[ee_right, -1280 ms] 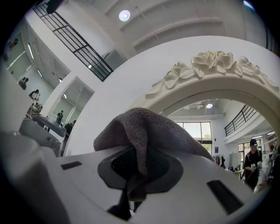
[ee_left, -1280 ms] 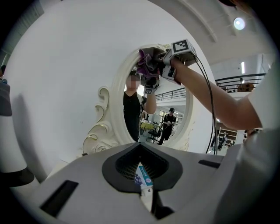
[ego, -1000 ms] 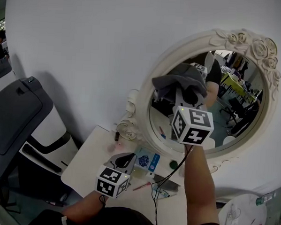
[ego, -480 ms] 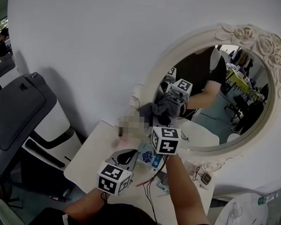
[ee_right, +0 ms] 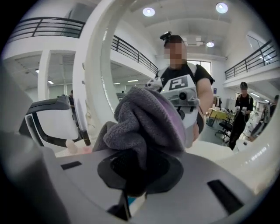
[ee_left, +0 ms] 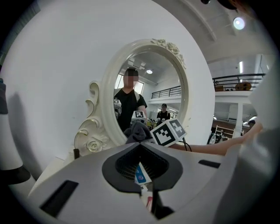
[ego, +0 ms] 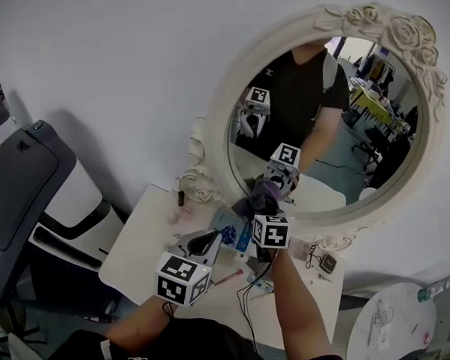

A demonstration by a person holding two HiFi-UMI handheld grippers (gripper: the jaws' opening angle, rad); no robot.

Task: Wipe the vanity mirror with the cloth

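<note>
In the head view, the vanity mirror (ego: 347, 144) is leaning on the white wall behind a small white table (ego: 142, 246). Its carved frame is curling out at the lower left, near the table's back edge. A grey chair (ego: 22, 180) is standing off to the left, well apart. The glass above my tools is lying free, while a blue-and-white box (ego: 240, 251) and cables (ego: 253, 290) are crowding the tabletop beneath them. My right gripper (ego: 267, 215) is clamping the grey cloth (ego: 256, 194) and pressing it against the low, left part of the glass, just above the frame's bottom rim. My right forearm (ego: 301, 307) is reaching forward, nearly straight. My left gripper (ego: 199, 246) is hovering low over the table, near the box, with the arm bent in close.

In the left gripper view, the left gripper (ee_left: 142, 162) is showing its jaws drawn together to a narrow slit and gripping nothing. Beyond them the cloth (ee_left: 138, 131) is bunching at the mirror (ee_left: 148, 87).

In the right gripper view, the right gripper (ee_right: 138, 168) is pinching a fold of the cloth (ee_right: 144, 122), which is bulging over the jaws towards the glass (ee_right: 218, 109).
</note>
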